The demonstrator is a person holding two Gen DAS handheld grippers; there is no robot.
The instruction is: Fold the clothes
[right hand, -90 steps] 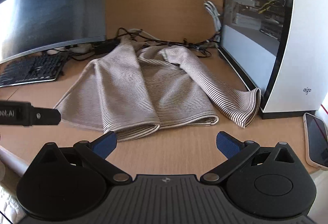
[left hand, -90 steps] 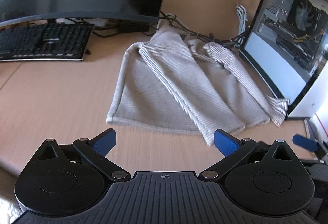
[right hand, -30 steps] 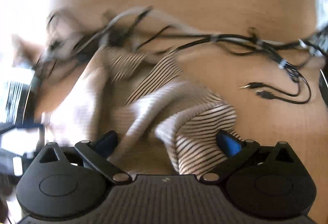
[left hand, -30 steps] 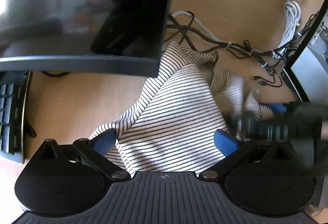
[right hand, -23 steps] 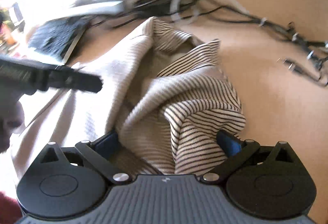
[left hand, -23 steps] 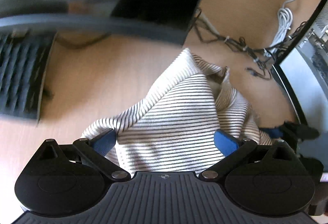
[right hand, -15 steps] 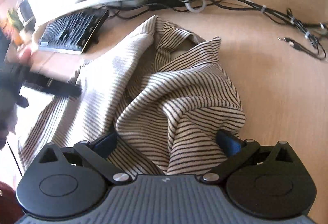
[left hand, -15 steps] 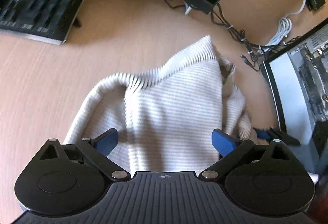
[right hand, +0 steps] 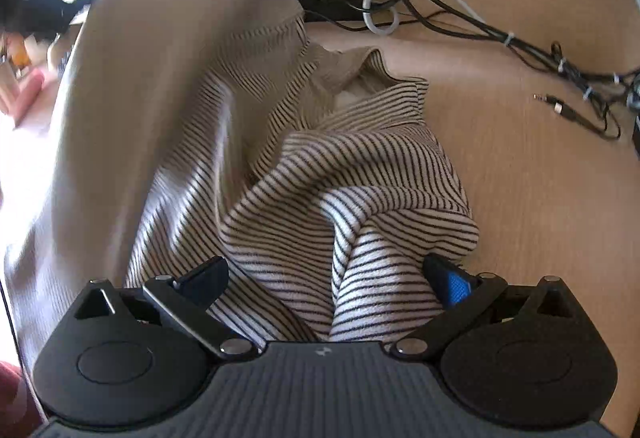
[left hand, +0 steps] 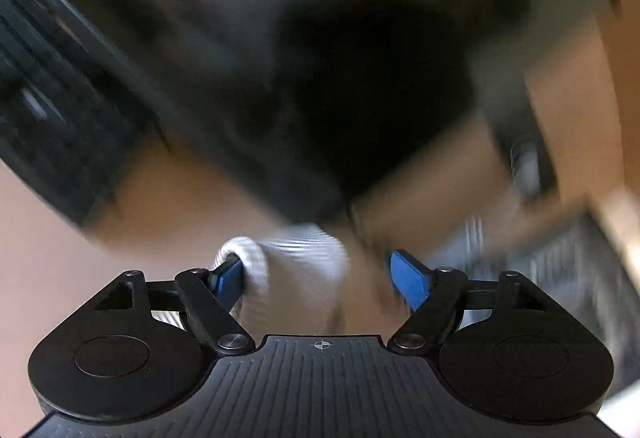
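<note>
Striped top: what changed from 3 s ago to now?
It lay flat on the desk; now the striped top is bunched and partly lifted on its left side. Both tools moved in from the near desk edge: the right tool straddles a fold, the left tool has cloth between its fingers, jaws narrower. That view is blurred, so grip is uncertain. The cables stayed put.

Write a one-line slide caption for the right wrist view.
Striped top bunched between the open jaws of the right gripper on a wooden desk, cables trailing behind.
</note>
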